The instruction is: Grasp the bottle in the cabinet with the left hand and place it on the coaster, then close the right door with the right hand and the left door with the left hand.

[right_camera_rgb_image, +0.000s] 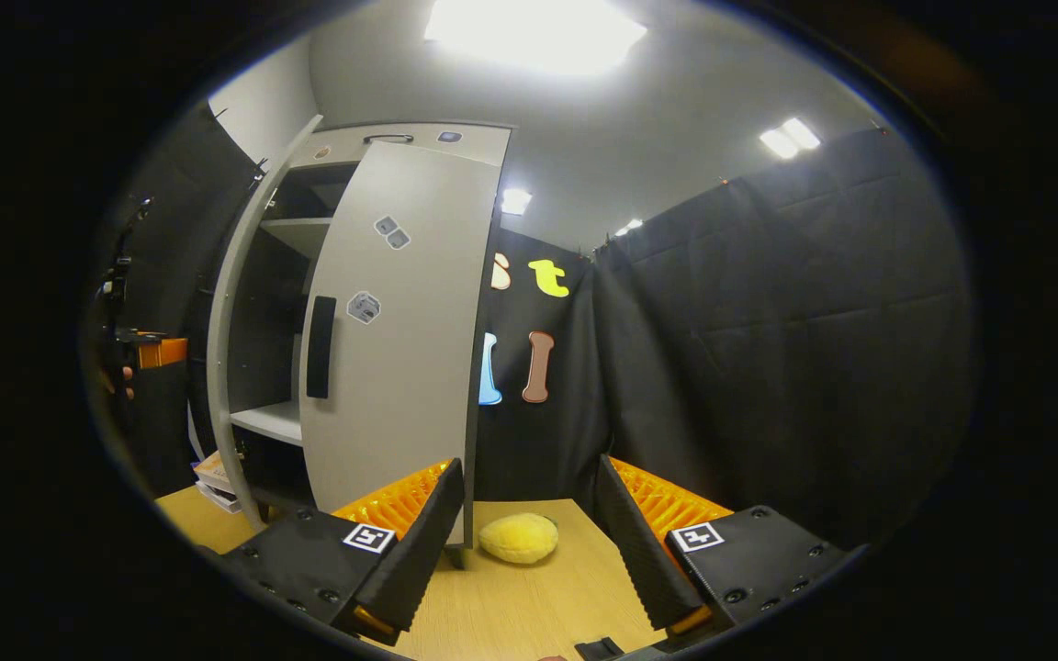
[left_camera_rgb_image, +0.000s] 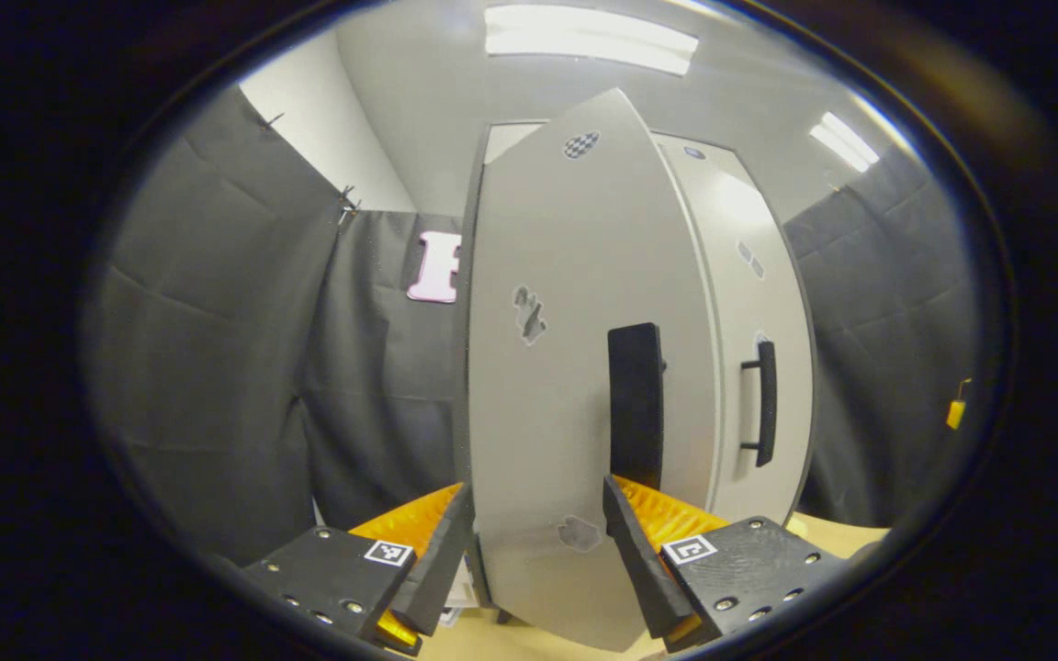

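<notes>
left door (left_camera_rgb_image: 575, 367) between open left gripper (left_camera_rgb_image: 536, 551) fingers, untouched

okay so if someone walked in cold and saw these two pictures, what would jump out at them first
The tall grey cabinet door looms close ahead of the left claw, its edge standing between the open fingers. From the right claw, the cabinet stands ajar on the left, and a yellow plush lump lies on the wooden table.

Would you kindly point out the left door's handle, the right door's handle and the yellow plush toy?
left door's handle (left_camera_rgb_image: 635, 404), left gripper view, middle of the bar.
right door's handle (right_camera_rgb_image: 320, 346), right gripper view, middle of the bar.
yellow plush toy (right_camera_rgb_image: 518, 537), right gripper view, centre of its body.
</notes>
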The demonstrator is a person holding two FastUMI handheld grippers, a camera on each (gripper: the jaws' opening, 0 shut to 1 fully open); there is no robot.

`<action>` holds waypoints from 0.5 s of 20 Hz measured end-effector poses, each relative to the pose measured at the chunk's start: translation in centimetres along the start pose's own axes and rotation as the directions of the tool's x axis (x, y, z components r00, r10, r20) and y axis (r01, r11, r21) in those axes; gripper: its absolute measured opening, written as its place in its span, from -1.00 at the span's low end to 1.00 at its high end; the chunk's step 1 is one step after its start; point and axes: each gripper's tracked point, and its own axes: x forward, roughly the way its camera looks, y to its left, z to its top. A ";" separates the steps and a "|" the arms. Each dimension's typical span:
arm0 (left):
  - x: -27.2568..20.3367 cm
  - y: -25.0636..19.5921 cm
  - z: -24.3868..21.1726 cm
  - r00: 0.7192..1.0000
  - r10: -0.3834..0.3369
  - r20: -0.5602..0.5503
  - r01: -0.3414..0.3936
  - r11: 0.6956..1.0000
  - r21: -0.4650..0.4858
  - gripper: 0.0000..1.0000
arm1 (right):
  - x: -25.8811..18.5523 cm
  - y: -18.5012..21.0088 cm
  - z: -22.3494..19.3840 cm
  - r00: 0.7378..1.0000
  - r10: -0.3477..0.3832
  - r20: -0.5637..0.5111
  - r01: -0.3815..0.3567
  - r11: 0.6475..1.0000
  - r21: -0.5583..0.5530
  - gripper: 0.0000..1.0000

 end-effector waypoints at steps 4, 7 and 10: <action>2.4 -2.7 -0.2 1.000 -0.018 -0.001 0.018 1.000 0.012 0.80 | -0.5 -0.5 -0.2 1.000 -0.005 -0.008 0.005 1.000 0.001 0.87; 2.3 -2.9 -0.3 1.000 -0.013 -0.001 0.013 1.000 -0.001 0.79 | -0.7 -0.1 -0.1 1.000 0.003 -0.005 -0.003 1.000 -0.002 0.80; 1.6 -2.5 -0.5 1.000 -0.021 -0.014 0.021 1.000 -0.009 0.80 | -1.5 0.4 0.2 1.000 0.023 -0.003 -0.023 1.000 0.013 0.87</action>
